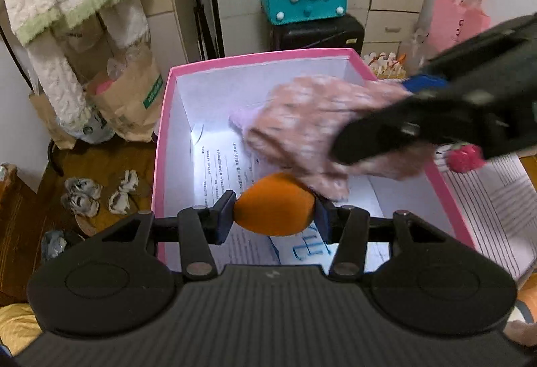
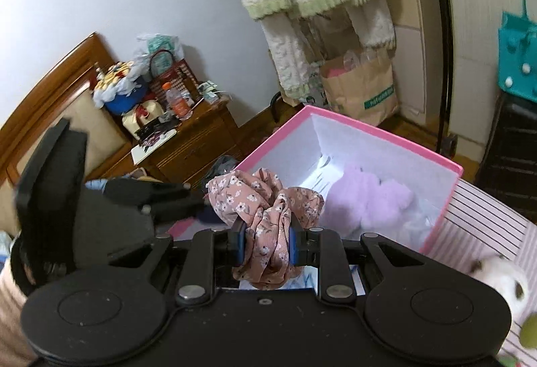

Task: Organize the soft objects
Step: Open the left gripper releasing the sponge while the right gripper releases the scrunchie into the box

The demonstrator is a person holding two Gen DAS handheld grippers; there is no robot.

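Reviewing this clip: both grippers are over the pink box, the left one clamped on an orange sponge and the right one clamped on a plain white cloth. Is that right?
Not quite. The right gripper is shut on a pink floral scrunchie, not a plain white cloth, as the right wrist view shows. The rest holds: the left gripper is clamped on the orange sponge over the pink box.

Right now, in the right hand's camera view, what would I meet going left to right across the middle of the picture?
The other gripper, then the floral scrunchie pinched in this one's pads, then the lilac plush inside the pink box, then the striped cloth beyond its right wall.
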